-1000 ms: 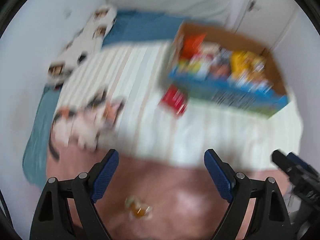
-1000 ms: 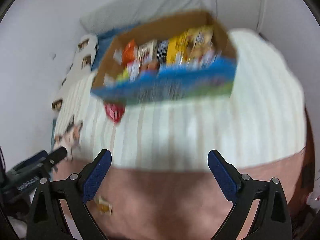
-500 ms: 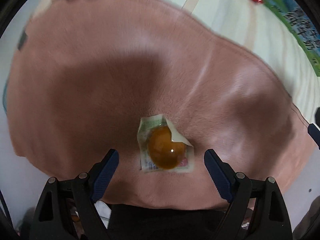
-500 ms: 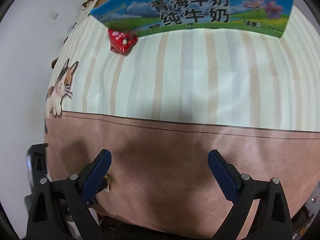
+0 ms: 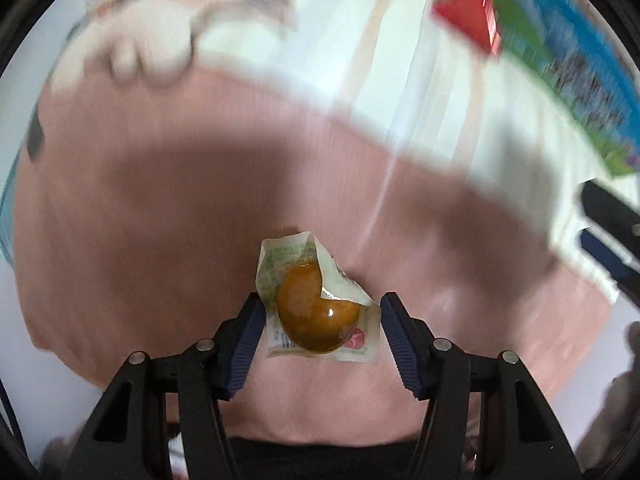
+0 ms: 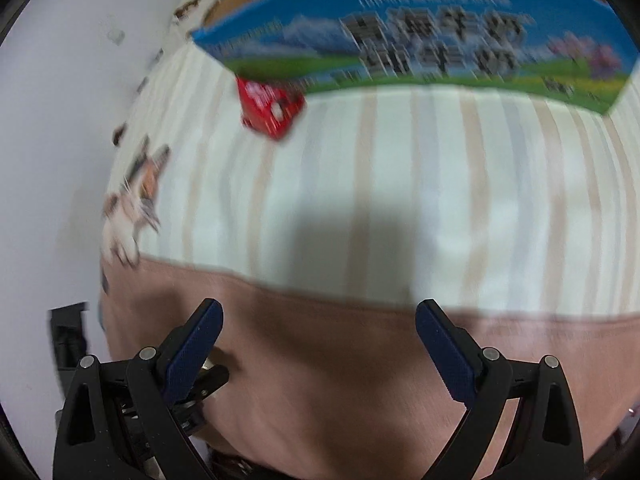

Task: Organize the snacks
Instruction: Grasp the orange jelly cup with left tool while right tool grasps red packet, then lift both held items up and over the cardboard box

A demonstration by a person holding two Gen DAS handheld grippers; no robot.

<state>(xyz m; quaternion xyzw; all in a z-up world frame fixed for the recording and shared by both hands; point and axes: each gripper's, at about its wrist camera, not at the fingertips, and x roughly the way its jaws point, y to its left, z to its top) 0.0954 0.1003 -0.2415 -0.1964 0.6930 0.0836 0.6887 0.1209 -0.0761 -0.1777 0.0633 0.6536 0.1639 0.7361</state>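
Left gripper (image 5: 320,314) has its blue-padded fingers (image 5: 245,332) spread either side of a clear plastic snack packet with a round amber-brown sweet inside (image 5: 316,312); the left pad touches the wrapper's edge, the right stands just off it. That packet lies on a pink plush blanket (image 5: 160,220). Right gripper (image 6: 318,330) hovers spread wide with nothing between its pads, over the same pink band. Beyond lie a cream striped bedcover (image 6: 400,180), a small red snack pack (image 6: 270,106) and a blue-and-green printed cardboard box (image 6: 420,36) touching it.
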